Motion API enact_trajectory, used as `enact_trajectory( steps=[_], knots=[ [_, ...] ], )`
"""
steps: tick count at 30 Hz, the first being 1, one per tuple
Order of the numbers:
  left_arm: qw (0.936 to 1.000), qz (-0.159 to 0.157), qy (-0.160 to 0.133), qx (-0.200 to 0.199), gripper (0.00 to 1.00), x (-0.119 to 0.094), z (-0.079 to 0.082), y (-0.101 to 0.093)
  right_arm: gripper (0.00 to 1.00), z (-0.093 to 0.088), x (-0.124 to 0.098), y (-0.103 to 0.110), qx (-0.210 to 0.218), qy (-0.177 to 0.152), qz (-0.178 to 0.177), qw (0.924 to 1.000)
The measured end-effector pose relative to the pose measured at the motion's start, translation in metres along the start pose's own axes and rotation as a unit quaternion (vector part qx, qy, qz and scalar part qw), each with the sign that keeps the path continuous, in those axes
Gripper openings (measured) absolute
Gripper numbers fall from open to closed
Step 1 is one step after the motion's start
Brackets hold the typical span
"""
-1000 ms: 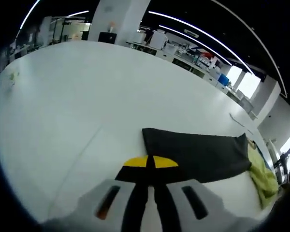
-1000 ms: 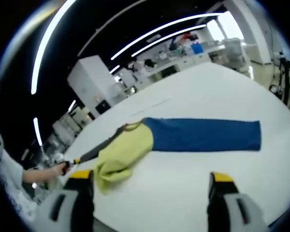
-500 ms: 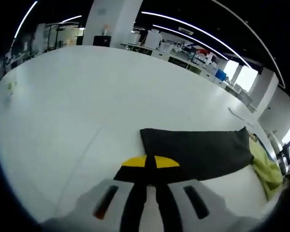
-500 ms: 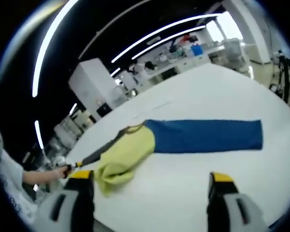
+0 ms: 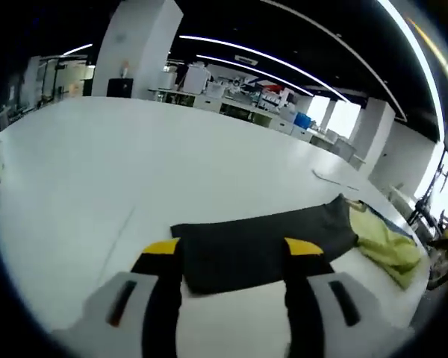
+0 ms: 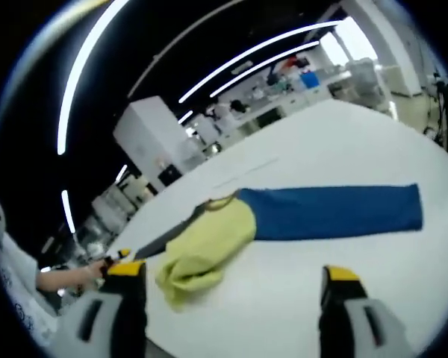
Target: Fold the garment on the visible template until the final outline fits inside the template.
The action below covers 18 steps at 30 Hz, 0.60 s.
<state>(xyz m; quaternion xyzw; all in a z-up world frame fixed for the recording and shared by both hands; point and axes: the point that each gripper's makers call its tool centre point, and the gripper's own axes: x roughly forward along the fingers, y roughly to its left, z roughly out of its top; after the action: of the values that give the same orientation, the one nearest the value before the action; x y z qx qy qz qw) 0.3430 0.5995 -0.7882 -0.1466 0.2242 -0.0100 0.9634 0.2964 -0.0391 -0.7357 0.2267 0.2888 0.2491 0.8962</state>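
Yellow-tipped jaws of the left gripper [image 5: 233, 257] are seen spread apart in the left gripper view, with nothing clamped between them. Behind and between the two tips lies the dark sleeve end of the garment [image 5: 261, 239], flat on the white table [image 5: 97, 164]. Whether the tips touch the cloth cannot be told. From there the dark sleeve runs to the right, where it is met by a crumpled yellow-green body part lying near the table's edge. A thin line is drawn on the table surface to the left of the jaws.

In the right gripper view, the right gripper [image 6: 231, 282] is likewise held wide open, and nothing is gripped by it. The garment [image 6: 284, 220] is stretched out on the table [image 6: 343, 149] beyond the jaws: a blue sleeve is extended to the right, the yellow-green middle is bunched just beyond the left jaw, and a dark sleeve trails off to the left. At the far end of that dark sleeve a person's hand [image 6: 63, 276] and the yellow tips of the other gripper are seen.
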Motion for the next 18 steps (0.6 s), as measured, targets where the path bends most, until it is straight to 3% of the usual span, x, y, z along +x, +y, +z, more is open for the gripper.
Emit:
enact_trajectory(
  steps=[1,5,8,9,11,15,17,18],
  knots=[
    [1.0000,-0.006,0.002,0.000,0.63,0.003,0.000,0.001,0.98,0.000,0.001,0.002,-0.003,0.000,0.002,1.0000],
    [0.9981,-0.060,-0.006,0.009,0.75,-0.002,0.005,-0.032,0.97,0.005,0.004,0.014,-0.019,-0.005,0.010,0.9998],
    [0.9945,-0.104,-0.009,0.003,0.77,-0.005,0.011,-0.062,0.97,0.011,0.005,0.024,-0.023,-0.010,0.022,0.9994],
    [0.9912,-0.131,-0.019,0.006,0.77,-0.007,0.016,-0.077,0.97,0.013,0.006,0.027,-0.027,-0.008,0.025,0.9993],
    [0.9878,-0.152,-0.024,0.024,0.77,-0.012,0.020,-0.099,0.97,0.016,0.007,0.033,-0.037,-0.007,0.028,0.9989],
    [0.9750,-0.205,-0.014,0.084,0.76,-0.024,0.019,-0.150,0.97,0.025,0.007,0.043,-0.047,-0.018,0.036,0.9981],
    [0.9642,-0.220,-0.016,0.147,0.76,-0.027,0.016,-0.169,0.97,0.030,0.008,0.048,-0.054,-0.030,0.035,0.9975],
    [0.9579,-0.240,-0.010,0.158,0.76,-0.033,0.011,-0.189,0.97,0.035,0.010,0.054,-0.054,-0.047,0.044,0.9964]
  ],
)
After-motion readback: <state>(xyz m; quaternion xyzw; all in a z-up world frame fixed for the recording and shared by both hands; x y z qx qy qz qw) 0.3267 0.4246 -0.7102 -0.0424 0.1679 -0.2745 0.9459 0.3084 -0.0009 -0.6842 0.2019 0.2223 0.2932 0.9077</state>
